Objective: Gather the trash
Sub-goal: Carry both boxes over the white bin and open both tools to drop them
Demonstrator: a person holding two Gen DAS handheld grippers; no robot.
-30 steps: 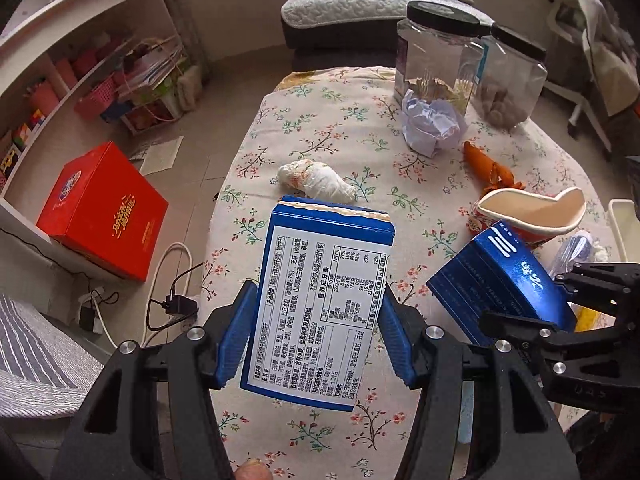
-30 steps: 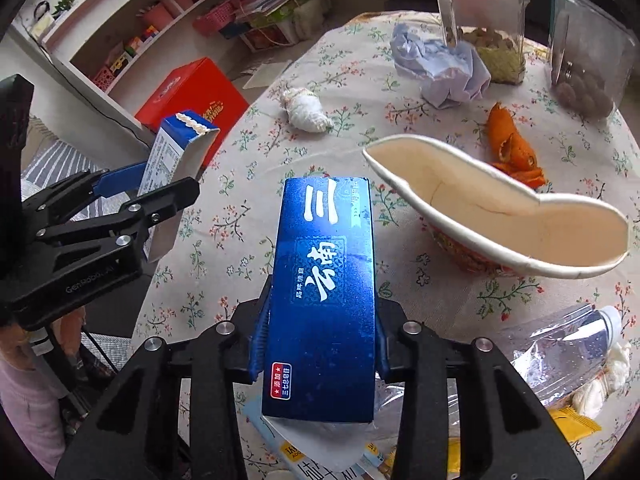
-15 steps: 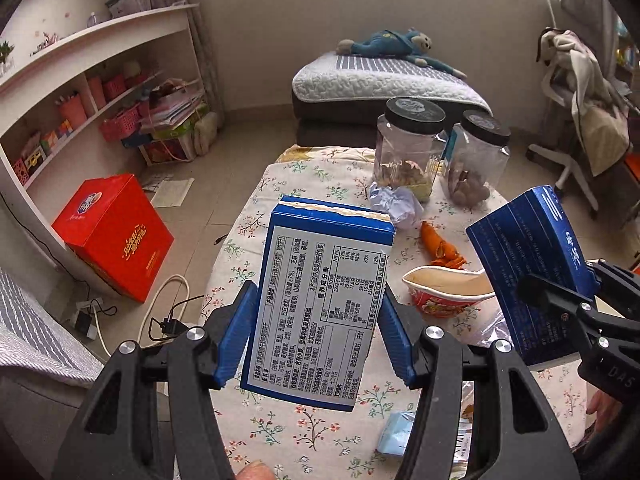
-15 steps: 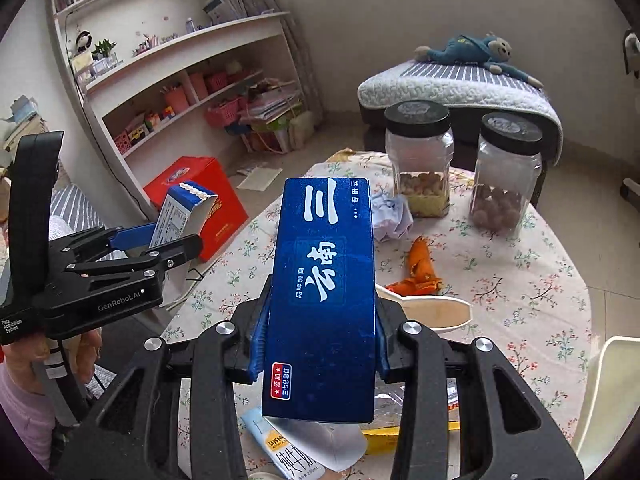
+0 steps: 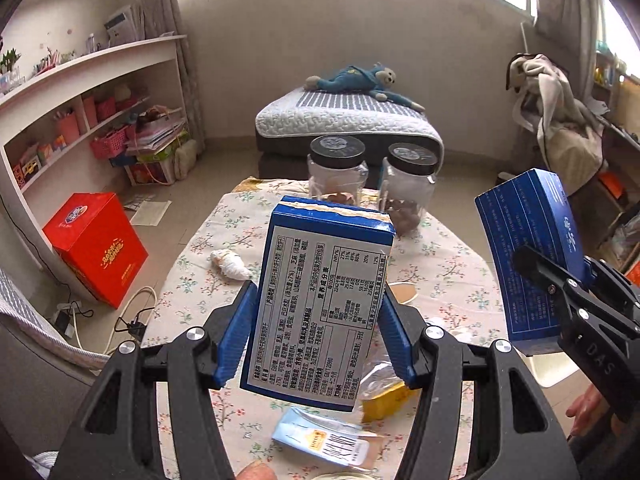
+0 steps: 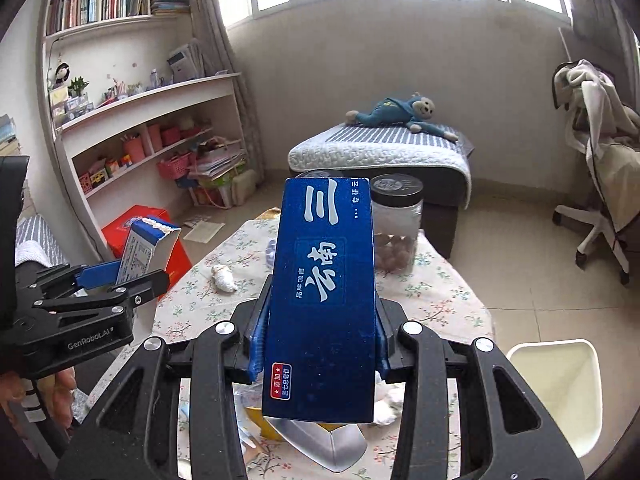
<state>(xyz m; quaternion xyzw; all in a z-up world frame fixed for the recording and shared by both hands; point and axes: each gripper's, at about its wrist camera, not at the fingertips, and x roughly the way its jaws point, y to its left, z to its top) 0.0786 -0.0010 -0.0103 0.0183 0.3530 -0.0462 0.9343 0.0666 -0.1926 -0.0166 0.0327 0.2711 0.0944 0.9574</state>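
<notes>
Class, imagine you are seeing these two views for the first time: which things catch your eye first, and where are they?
Each view is filled by a box clamped in a gripper: the left gripper grips a blue-and-white carton with its nutrition label facing the camera, and the right gripper grips a dark blue box, both above the floral table. Behind stand two black-lidded jars, and a red box sits on the floor at left.

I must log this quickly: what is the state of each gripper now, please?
Left gripper: closed, holding the white-and-blue carton.
Right gripper: closed, holding the dark blue box.
</notes>
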